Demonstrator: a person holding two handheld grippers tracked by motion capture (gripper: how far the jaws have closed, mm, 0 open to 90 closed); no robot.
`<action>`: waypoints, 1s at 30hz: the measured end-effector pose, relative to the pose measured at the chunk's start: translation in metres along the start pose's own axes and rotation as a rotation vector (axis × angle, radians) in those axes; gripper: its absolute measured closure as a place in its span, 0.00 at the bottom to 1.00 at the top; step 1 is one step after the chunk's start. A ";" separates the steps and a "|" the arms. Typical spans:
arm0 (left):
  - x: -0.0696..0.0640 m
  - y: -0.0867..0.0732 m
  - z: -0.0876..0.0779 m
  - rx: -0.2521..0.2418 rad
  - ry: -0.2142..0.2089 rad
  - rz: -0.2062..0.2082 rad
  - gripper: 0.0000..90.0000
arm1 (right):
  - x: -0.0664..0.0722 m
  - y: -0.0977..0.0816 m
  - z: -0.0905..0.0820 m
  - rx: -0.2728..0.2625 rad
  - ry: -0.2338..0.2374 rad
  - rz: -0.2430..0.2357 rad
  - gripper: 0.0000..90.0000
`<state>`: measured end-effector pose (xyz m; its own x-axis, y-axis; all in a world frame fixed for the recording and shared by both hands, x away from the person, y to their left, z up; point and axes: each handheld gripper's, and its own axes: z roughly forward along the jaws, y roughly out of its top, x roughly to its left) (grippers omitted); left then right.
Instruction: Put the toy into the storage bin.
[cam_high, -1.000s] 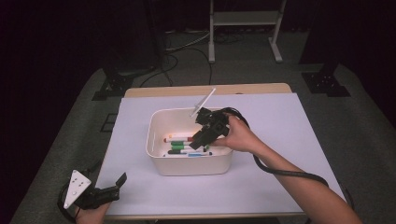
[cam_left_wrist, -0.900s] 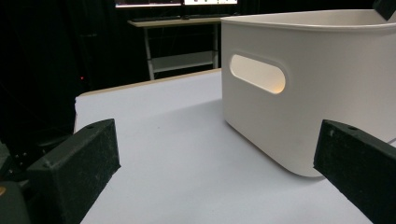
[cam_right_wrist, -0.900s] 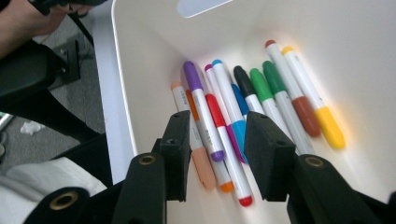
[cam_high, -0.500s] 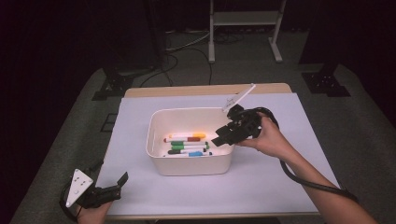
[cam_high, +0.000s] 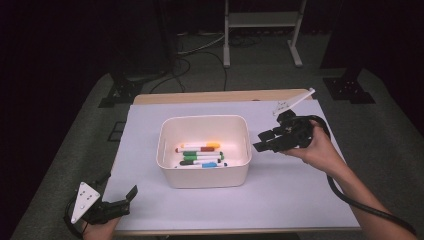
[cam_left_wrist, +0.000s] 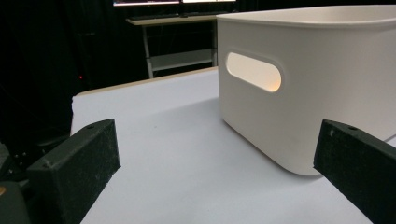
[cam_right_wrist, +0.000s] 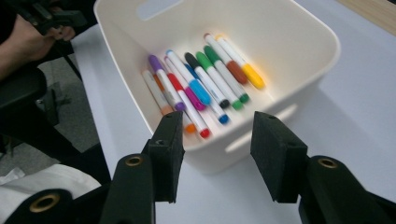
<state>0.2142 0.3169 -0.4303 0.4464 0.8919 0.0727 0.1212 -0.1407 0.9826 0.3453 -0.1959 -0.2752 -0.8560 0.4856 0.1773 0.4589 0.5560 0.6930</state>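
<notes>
Two sets of tongs, both empty right now. Markers (cam_right_wrist: 201, 88) all lie in the white bin (cam_high: 204, 177), which sits mid-bench on the pale sheet (cam_high: 280, 195). Roughly ten of them lie flat on its floor, caps in mixed colours: orange, green, blue, red, purple, black. No loose markers show on the sheet around the bin, so the loading looks done or close to it; my read is that what's left is backing off, or fetching more from somewhere off-frame.

Right tongs (cam_high: 265, 141): jaws have just been opening, now about half spread, nothing between the pads. In the right gripper view the pads (cam_right_wrist: 170, 140) frame the bin's near wall and its handle slot, and don't touch it. In the high view they sit just off the bin's right side, clear of the rim, pointing back toward it. Right hand (cam_high: 320, 150) is wrapped round the body, forearm coming in from the lower right corner, cable looping under it.

Left tongs (cam_high: 117, 205): parked at the bench's near left corner, jaws spread wide, empty. Left gripper view looks low across the sheet at the bin's outer wall and its oval handle cut-out (cam_left_wrist: 253, 71), well apart from it. Left hand (cam_high: 97, 231) barely clears the bottom edge.
</notes>
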 end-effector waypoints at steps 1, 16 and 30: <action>0.000 0.000 0.000 0.001 0.001 -0.002 0.00 | -0.001 -0.003 -0.002 0.000 -0.005 0.007 0.59; -0.001 -0.001 -0.003 0.007 0.011 -0.002 0.00 | -0.028 -0.071 -0.015 -0.043 -0.036 0.136 0.56; -0.002 -0.001 -0.003 -0.004 0.001 -0.013 0.00 | -0.035 -0.132 -0.006 -0.036 -0.087 0.245 0.55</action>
<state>0.2100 0.3164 -0.4305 0.4436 0.8942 0.0600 0.1236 -0.1274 0.9841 0.3133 -0.2902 -0.3682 -0.6957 0.6602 0.2830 0.6401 0.3911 0.6613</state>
